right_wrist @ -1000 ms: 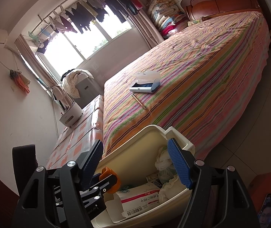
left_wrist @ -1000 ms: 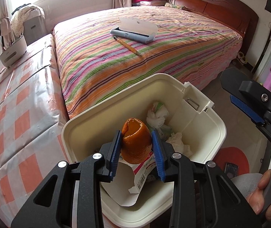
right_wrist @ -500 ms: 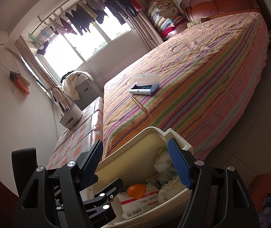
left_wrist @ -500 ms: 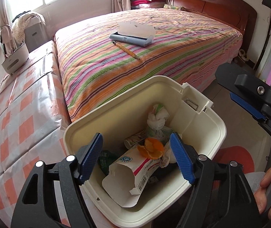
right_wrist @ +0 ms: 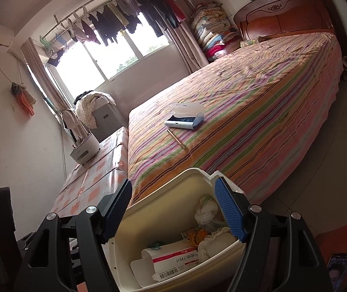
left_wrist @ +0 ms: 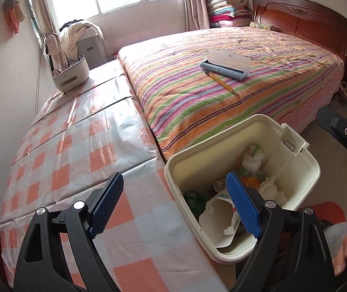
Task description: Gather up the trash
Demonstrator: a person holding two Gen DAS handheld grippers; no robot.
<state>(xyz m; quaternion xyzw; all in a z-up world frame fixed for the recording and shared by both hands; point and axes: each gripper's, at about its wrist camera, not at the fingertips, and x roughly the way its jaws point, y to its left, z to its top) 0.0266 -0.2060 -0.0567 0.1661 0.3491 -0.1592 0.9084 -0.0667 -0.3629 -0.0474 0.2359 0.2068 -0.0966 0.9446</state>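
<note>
While the left tool [left_wrist: 173,206] stands wide apart with nothing between its pads, its jaws having just been opening, the orange peel [left_wrist: 251,181] lies down in the cream bin [left_wrist: 305,155], half behind the tool's right pad. Peel like that should be light, limp and a little slick, best pinched across its curled rim. Beside it a torn carton [right_wrist: 173,258] looks stiff but crushable, and wadded tissue [left_wrist: 254,158] soft and weightless. The right tool [right_wrist: 176,209] is also parted and empty above the bin. What sits under the carton cannot be made out. Farther off, on the striped bed [left_wrist: 283,73], a pencil [left_wrist: 222,83] and a blue case [left_wrist: 224,65] lie close together; whether either counts as trash is unclear. The checked surface [left_wrist: 76,146] carries a white holder [left_wrist: 70,76], its contents too small to read.
</note>
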